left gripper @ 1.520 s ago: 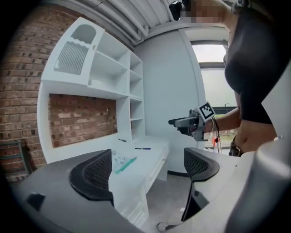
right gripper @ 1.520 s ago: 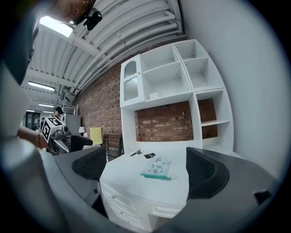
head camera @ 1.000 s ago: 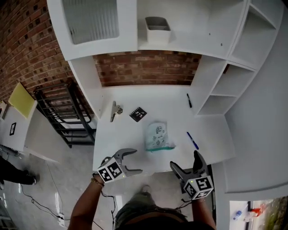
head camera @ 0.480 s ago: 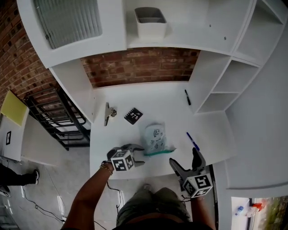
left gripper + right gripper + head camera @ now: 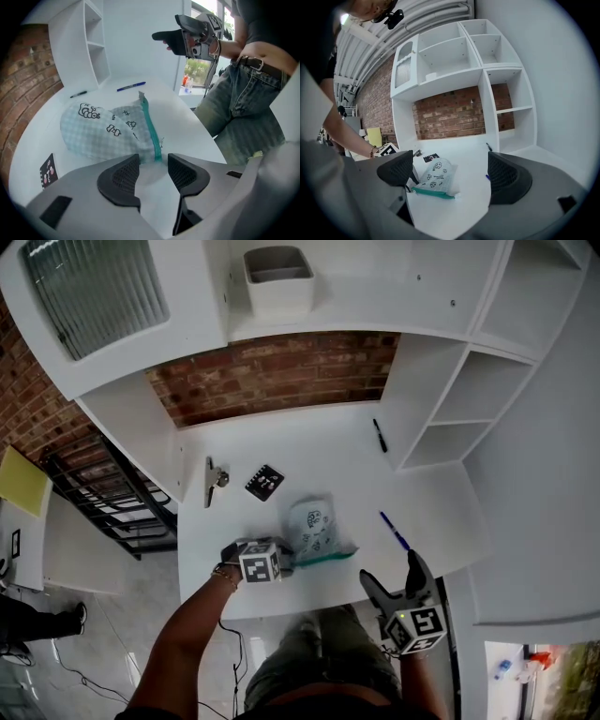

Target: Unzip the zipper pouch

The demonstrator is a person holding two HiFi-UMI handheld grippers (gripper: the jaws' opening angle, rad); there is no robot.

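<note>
The zipper pouch (image 5: 316, 528) is pale checked fabric with small black drawings, lying flat on the white table (image 5: 281, 442). Its teal zipper (image 5: 324, 559) runs along the edge nearest me. My left gripper (image 5: 285, 563) sits at the pouch's left end. In the left gripper view its jaws are closing, with the zipper's (image 5: 151, 129) near end just past the fingertips (image 5: 125, 174); the pads do not press on it. My right gripper (image 5: 395, 579) hovers wide open at the table's front edge, right of the pouch (image 5: 435, 176), holding nothing.
A blue pen (image 5: 395, 531) lies right of the pouch and a black pen (image 5: 378, 435) further back by the shelf unit (image 5: 450, 418). A black printed card (image 5: 264, 482) and a metal clip (image 5: 213, 480) lie at the back left. A white bin (image 5: 278, 277) stands on the upper shelf.
My left gripper has moved from the table's front edge up to the pouch's left end, and its jaws have narrowed. The right gripper has barely moved.
</note>
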